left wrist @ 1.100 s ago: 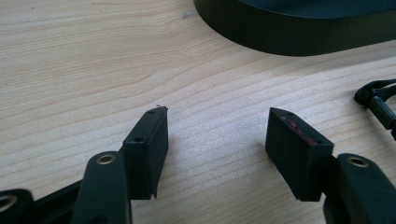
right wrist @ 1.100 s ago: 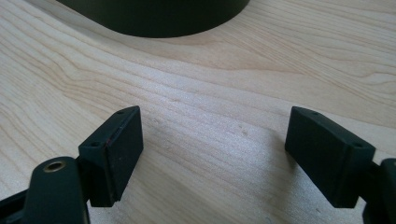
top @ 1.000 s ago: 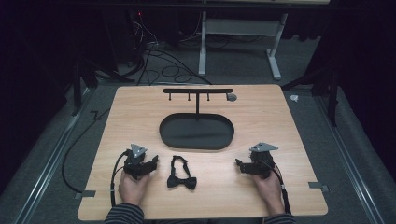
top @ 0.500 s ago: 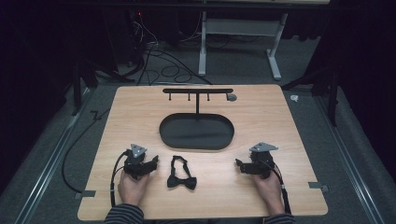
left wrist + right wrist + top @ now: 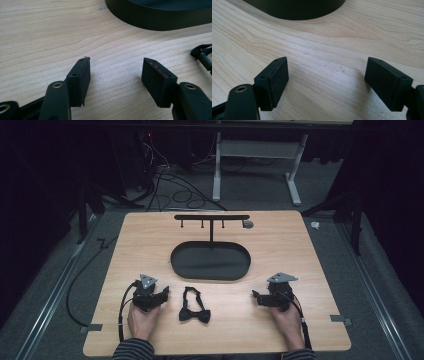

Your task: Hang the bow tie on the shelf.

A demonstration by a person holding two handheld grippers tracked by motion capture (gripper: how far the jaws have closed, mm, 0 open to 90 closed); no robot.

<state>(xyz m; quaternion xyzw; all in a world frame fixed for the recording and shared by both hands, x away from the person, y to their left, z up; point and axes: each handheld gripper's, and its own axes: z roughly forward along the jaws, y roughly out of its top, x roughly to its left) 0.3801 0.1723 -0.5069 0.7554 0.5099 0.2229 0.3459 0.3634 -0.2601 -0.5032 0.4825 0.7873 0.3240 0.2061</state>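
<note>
High view: black bow tie [image 5: 194,306] lies flat on the worktop [image 5: 280,245], lower centre of the frame, between the two tongs, its strap looped up toward the oval tray. Left tongs [image 5: 162,294] sit just left of it, right tongs [image 5: 257,298] well apart at lower right; each is held by a hand resting on the wood.

Left gripper view: jaws stand wide apart, nothing between them; a bit of the tie's strap shows at the right edge. Right gripper view: right tongs likewise gaping and empty over bare wood.

Handling, by judgement: fabric, light, soft, will flop and drape when lifted. The centre knot looks the firmest place to pinch; the thin strap would do for hooking.

Black oval tray [image 5: 210,261] sits mid-frame, a T-shaped rack [image 5: 211,217] with small pegs rising from it at upper centre. Worktop is pale wood grain, smooth, matte. Beyond it: grey carpet, loose cables [image 5: 170,182], white desk legs [image 5: 295,175], dark surroundings.
</note>
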